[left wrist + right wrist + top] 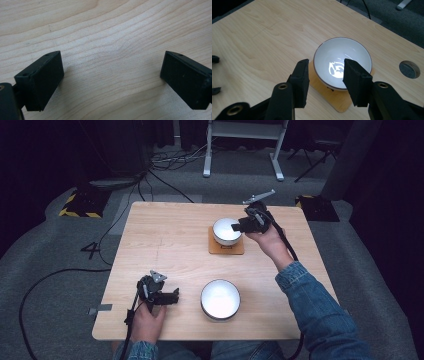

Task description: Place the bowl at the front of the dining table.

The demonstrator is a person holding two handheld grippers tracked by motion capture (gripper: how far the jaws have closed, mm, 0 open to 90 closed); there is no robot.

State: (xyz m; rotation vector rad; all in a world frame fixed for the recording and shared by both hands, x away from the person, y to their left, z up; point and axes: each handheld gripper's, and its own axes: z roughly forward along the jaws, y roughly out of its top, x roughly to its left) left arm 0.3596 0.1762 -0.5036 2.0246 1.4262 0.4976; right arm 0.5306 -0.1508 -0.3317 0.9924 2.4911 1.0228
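Nearest the camera, left gripper (172, 297) resting low at the front-left of the pale wooden surface (165, 235), fingers (41, 77) spread wide over bare wood grain, holding nothing. Just to its right, near the front edge, a larger white bowl (220, 299), empty and untouched. Farther back, right gripper (236, 226) poised over a smaller white bowl (342, 62) seated on a tan square coaster (226, 247), fingers (300, 81) parted partway on either side of the near rim, not closed on anything. Likely risk from here: a shallow pinch on the glossy rim slipping, tipping the bowl off the coaster or dragging the coaster along with it; a fast close could knock the bowl toward the far edge. A round capped hole (409, 69) in the surface just beyond the bowl. Past that, grey carpet (50, 250) crossed by black cables, yellow-and-black striped floor markers, white frame legs (242, 150) against a dark room.
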